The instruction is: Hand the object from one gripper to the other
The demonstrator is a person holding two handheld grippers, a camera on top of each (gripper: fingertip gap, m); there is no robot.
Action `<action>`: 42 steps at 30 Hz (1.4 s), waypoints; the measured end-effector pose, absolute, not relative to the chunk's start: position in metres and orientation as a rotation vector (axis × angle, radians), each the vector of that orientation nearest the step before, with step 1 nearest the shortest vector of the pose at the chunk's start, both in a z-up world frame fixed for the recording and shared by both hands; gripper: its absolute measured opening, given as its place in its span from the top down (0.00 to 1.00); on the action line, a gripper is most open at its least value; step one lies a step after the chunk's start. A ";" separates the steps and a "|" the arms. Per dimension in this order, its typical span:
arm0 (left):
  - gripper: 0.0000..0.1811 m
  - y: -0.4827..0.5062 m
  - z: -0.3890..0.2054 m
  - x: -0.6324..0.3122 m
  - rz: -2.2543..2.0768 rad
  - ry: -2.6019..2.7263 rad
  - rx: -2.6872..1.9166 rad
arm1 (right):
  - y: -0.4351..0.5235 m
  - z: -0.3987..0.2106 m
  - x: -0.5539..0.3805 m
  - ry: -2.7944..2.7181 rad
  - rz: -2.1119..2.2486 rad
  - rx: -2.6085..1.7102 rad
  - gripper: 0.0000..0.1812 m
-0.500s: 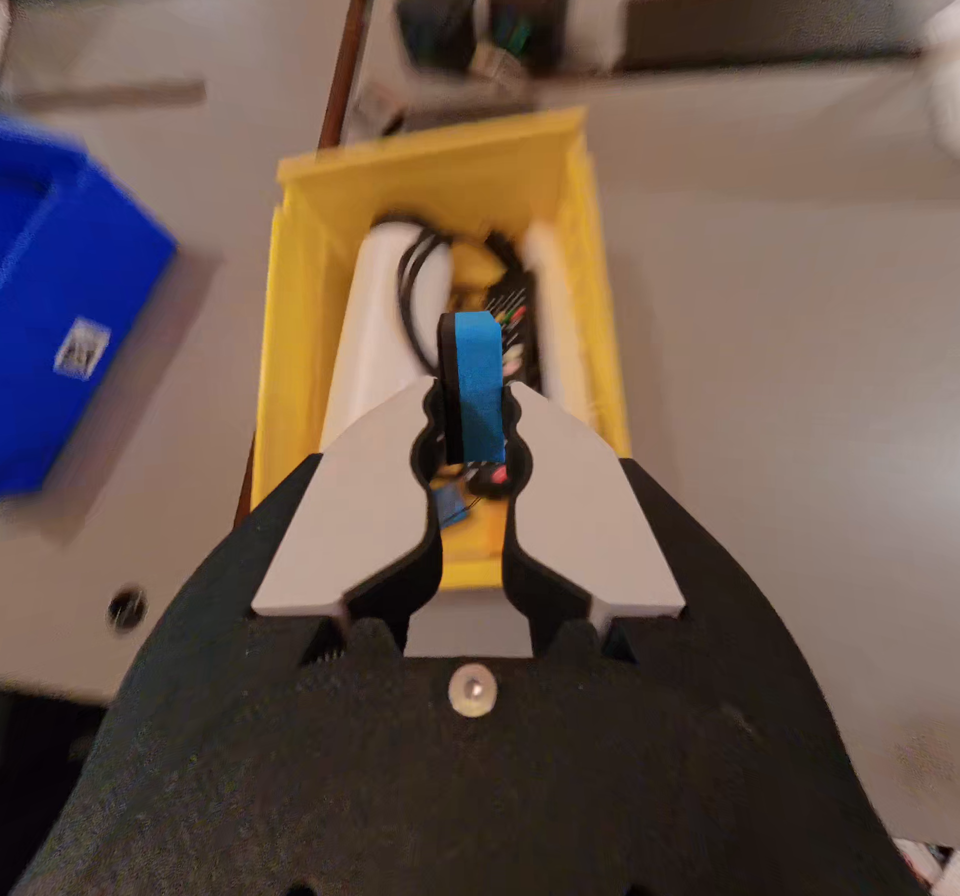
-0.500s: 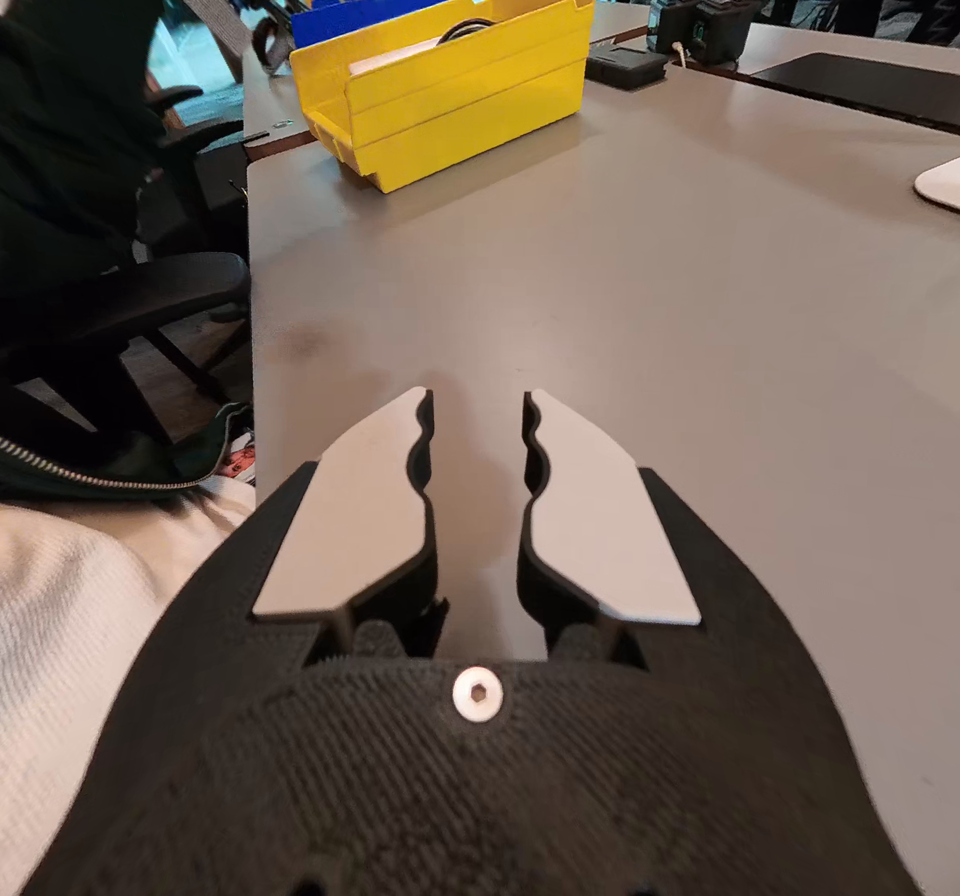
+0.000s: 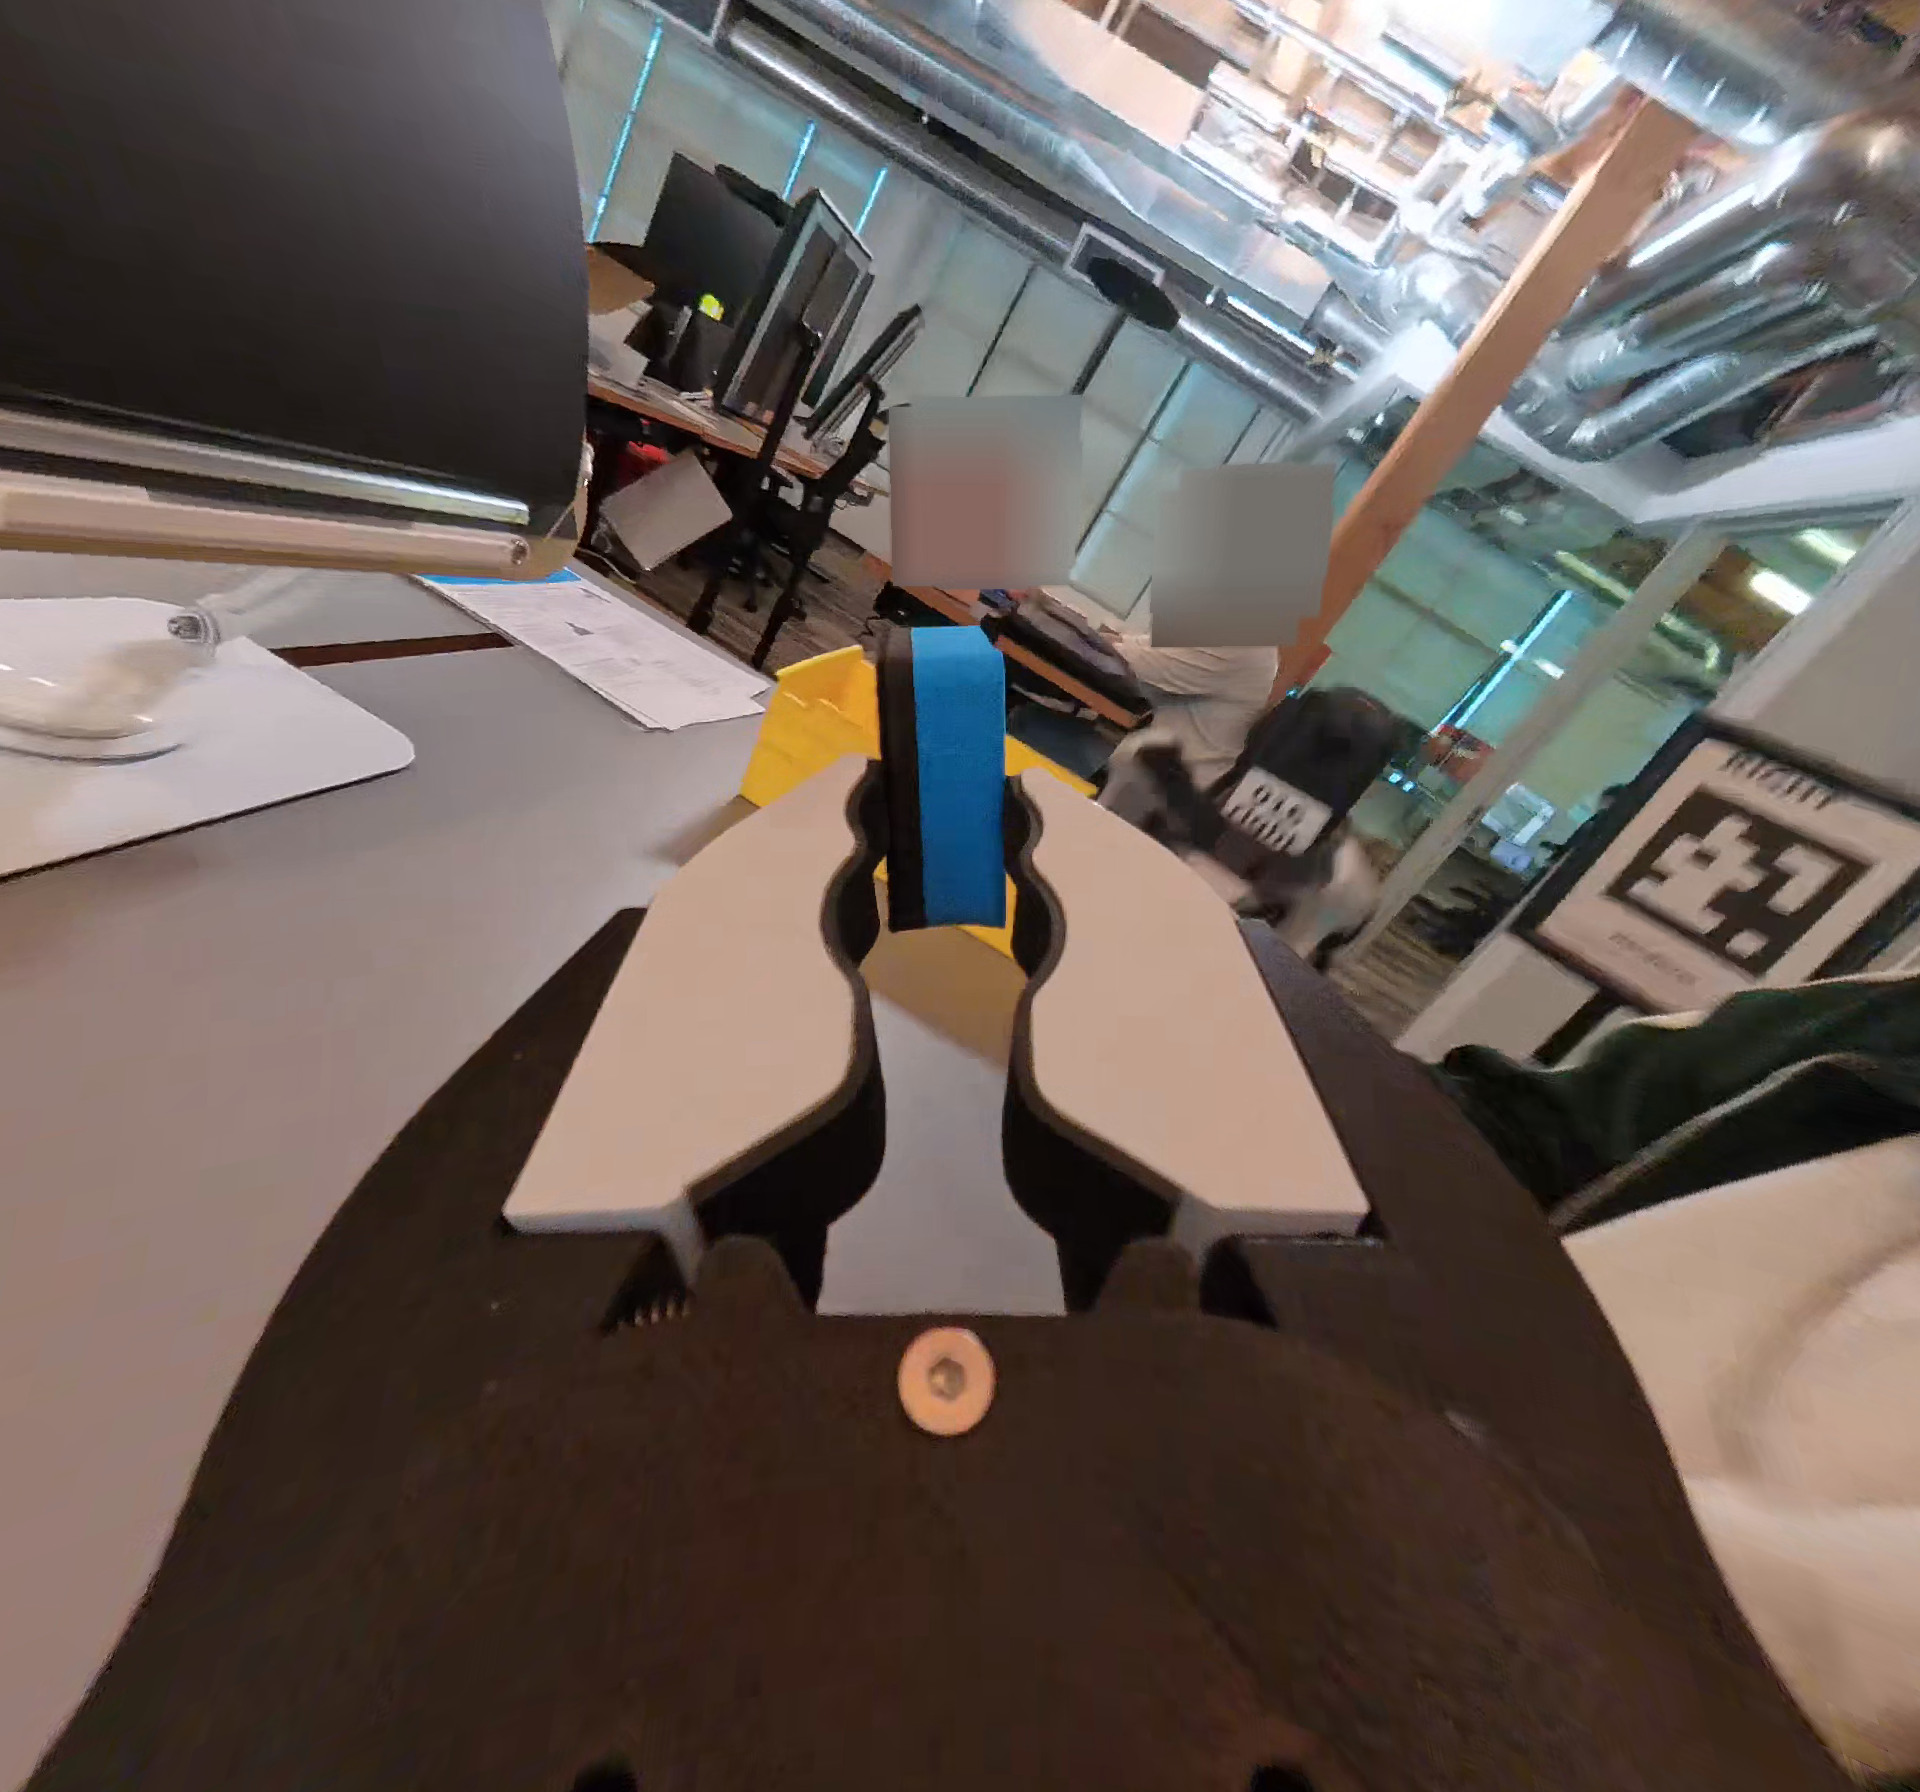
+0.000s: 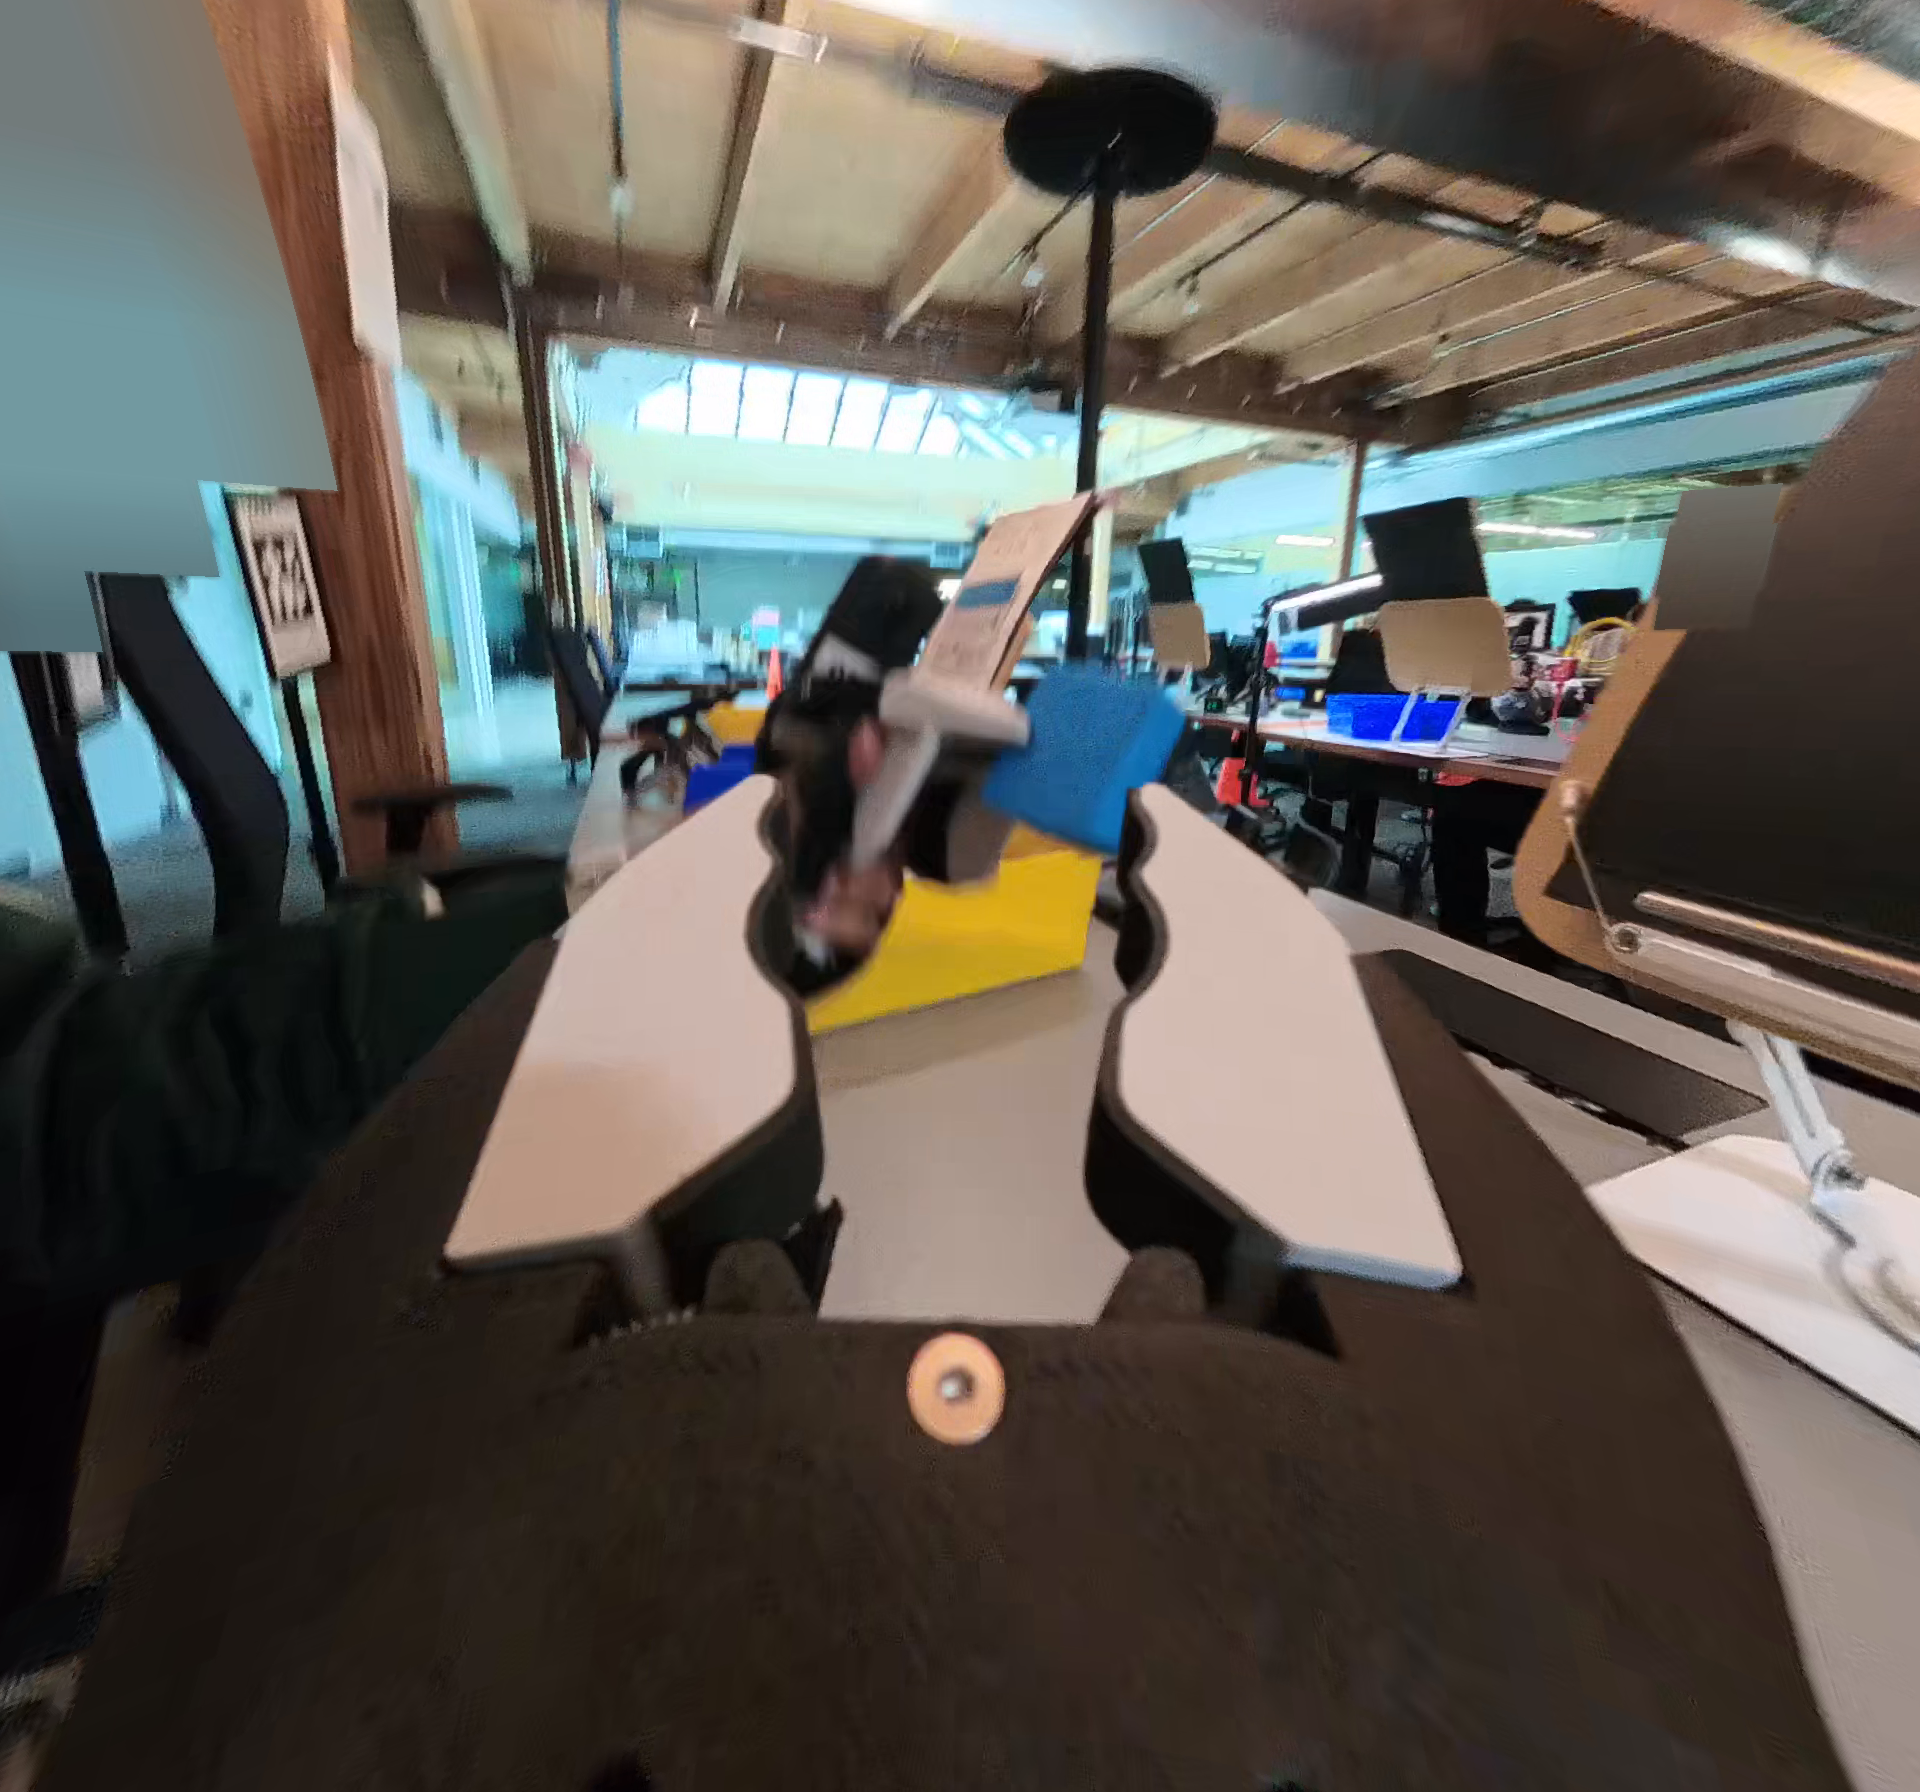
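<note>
Our left tongs pinch the blue sponge upright; our right tongs are spread, facing it above the grey worktop.

The left gripper has a black body that looks rough and grainy, like printed plastic. Its fingers are smooth, matt grey on top. A shiny metal screw sits in the body. The block it holds looks soft, like foam, with a matt blue face and a black side. The bin is smooth yellow plastic. The table is flat, grey and matt. The papers are thin and white. The post is bare wood. The pipes are shiny metal.
</note>
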State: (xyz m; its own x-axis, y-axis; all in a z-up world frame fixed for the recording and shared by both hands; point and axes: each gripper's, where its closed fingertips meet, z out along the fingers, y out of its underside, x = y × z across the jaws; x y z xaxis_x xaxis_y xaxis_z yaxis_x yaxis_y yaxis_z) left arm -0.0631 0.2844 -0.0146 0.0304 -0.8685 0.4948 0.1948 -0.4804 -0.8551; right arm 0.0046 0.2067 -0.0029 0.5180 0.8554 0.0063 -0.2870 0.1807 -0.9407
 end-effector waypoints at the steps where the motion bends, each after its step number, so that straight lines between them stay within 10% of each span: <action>1: 0.88 0.285 -0.031 -0.052 -1.551 0.751 -1.450 | 0.213 -0.003 0.011 -0.567 0.904 -1.116 0.67; 25: 0.88 0.219 -0.115 0.011 -1.736 0.995 -1.397 | 0.228 -0.107 0.023 -0.636 1.320 -1.492 0.87; 42: 0.57 0.241 -0.099 -0.006 -1.803 0.749 -1.372 | 0.225 -0.113 0.019 -0.650 1.318 -1.537 0.88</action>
